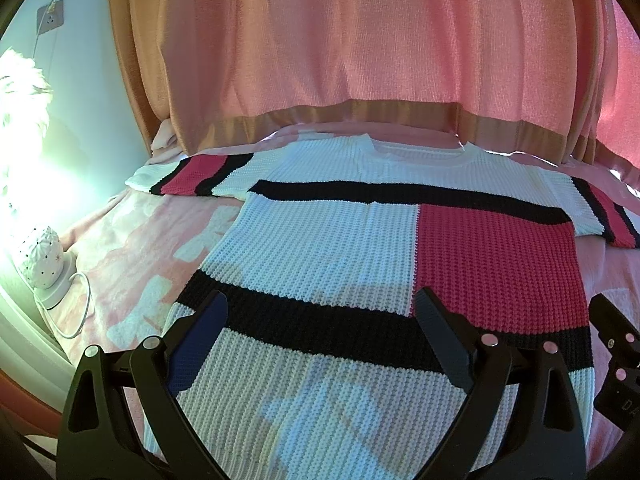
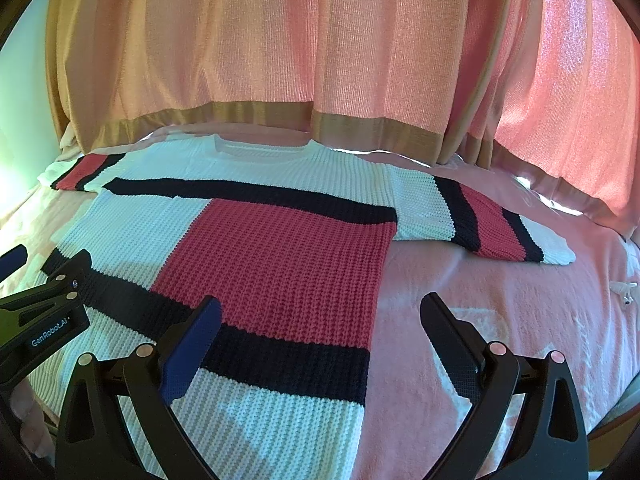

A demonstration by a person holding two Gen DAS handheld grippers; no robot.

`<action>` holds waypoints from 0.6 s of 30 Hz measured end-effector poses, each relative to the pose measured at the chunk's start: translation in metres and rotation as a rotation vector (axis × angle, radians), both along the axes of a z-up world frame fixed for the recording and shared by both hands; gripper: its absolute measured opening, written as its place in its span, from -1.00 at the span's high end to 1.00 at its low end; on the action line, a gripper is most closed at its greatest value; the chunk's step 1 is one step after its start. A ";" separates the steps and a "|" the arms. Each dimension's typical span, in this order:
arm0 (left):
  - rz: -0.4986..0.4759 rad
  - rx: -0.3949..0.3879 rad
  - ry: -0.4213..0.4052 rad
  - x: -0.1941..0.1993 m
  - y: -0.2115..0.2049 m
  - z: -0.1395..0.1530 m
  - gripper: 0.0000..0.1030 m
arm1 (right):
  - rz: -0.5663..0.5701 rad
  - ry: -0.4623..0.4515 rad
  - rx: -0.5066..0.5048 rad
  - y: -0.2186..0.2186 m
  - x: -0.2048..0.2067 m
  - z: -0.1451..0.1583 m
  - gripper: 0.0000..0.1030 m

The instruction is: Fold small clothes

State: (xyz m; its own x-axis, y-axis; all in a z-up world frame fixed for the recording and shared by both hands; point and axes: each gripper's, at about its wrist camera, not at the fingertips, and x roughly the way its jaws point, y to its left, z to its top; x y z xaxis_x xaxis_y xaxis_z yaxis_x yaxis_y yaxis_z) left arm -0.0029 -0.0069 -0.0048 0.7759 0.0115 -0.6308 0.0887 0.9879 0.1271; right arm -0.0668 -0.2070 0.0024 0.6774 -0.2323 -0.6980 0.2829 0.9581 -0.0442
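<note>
A knit short-sleeved sweater [image 1: 344, 240], white with black bands and a red block, lies flat and spread out on the pink bed cover, collar away from me. It also shows in the right wrist view [image 2: 256, 248]. My left gripper [image 1: 320, 304] is open and empty, hovering over the sweater's lower hem area. My right gripper [image 2: 320, 308] is open and empty over the sweater's lower right edge; its right finger [image 2: 452, 344] is over bare cover. The left gripper's side [image 2: 44, 312] shows at the left of the right wrist view.
The pink patterned bed cover [image 2: 500, 280] extends to the right and left [image 1: 132, 256]. Pink-and-tan curtains [image 1: 360, 48] hang behind the bed. A white lamp [image 1: 42, 258] with a cable stands at the left. A small white object [image 2: 624, 292] lies at the right.
</note>
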 end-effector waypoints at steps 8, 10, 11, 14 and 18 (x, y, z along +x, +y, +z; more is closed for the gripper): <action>-0.001 0.001 0.000 -0.001 0.001 0.000 -0.79 | 0.000 0.001 0.000 0.000 0.000 0.000 -0.90; 0.000 0.000 0.000 -0.001 0.001 0.000 -0.79 | 0.001 -0.001 0.000 0.000 -0.001 0.000 -0.90; 0.000 0.000 -0.001 -0.001 0.001 0.000 -0.79 | 0.001 -0.001 -0.001 0.000 -0.001 0.000 -0.90; 0.000 0.000 0.000 -0.001 0.001 0.000 -0.79 | 0.001 0.000 0.001 0.000 -0.001 0.000 -0.90; -0.001 0.000 0.001 0.000 0.000 0.000 -0.79 | 0.000 -0.001 0.001 -0.001 -0.001 0.000 -0.90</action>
